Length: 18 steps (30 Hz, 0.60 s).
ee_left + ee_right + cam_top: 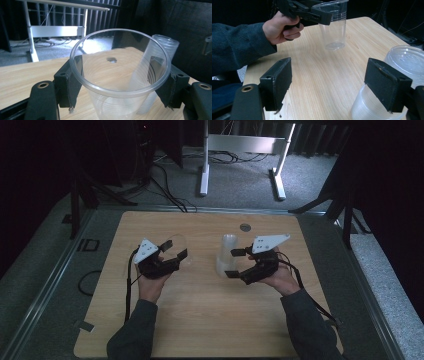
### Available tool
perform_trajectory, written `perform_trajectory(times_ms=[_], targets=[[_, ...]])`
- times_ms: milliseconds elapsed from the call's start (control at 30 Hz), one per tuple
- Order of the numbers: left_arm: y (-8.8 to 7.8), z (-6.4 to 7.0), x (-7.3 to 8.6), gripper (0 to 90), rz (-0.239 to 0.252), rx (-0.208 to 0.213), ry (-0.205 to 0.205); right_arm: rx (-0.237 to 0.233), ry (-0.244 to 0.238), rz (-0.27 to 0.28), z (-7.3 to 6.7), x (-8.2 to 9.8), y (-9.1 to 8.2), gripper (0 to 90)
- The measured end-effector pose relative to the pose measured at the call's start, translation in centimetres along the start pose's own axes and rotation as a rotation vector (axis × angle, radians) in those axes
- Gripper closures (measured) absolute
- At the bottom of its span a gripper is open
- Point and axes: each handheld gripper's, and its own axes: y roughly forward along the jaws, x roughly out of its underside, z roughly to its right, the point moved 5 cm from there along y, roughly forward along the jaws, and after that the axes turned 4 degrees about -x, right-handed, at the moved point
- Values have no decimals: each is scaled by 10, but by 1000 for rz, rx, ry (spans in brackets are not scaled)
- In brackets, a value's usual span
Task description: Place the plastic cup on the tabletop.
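My left gripper (175,249) is shut on a clear plastic cup (179,241) at the table's left middle. In the left gripper view its pads (68,82) press on the upright cup (120,75) just under the rim. I cannot tell whether the cup's base touches the wood. An upside-down stack of clear cups (226,251) stands at the table's centre. My right gripper (232,263) is open just right of it. In the right gripper view the jaws stand wide with bare wood between them, and the stack (405,58) is partly hidden behind the right-hand jaw. The held cup (334,27) shows farther off.
A small metal disc (245,227) is set into the wooden table (210,320) near its far edge. A white desk frame (240,144) and cables lie on the floor beyond. A metal rail runs around the table.
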Motion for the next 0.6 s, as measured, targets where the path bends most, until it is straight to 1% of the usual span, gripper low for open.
perform_trajectory(times_ms=[67,167,200,267,333,400,433,533,600], targets=[[0,-2,1,296,-1,-10,1,-1,1,4,0,0,-1,218],[0,-3,1,297,-2,-15,-1,0,-1,5,0,-1,-1,221],[0,-4,2,297,-3,-28,0,0,-1,6,0,-1,-1,221],[1,-5,3,297,-4,-36,2,0,-2,7,0,-1,-2,221],[1,-7,5,297,-9,-54,4,1,-1,9,0,-1,-2,221],[1,-9,5,297,-9,-57,1,1,-1,9,0,-1,-2,221],[1,-12,8,298,-14,-79,3,0,-1,9,-1,-1,-2,221],[1,-16,12,297,-20,-99,2,-2,-1,9,-1,-1,-2,221],[1,-19,15,297,-25,-118,9,-2,-2,8,-1,-1,-1,221]])
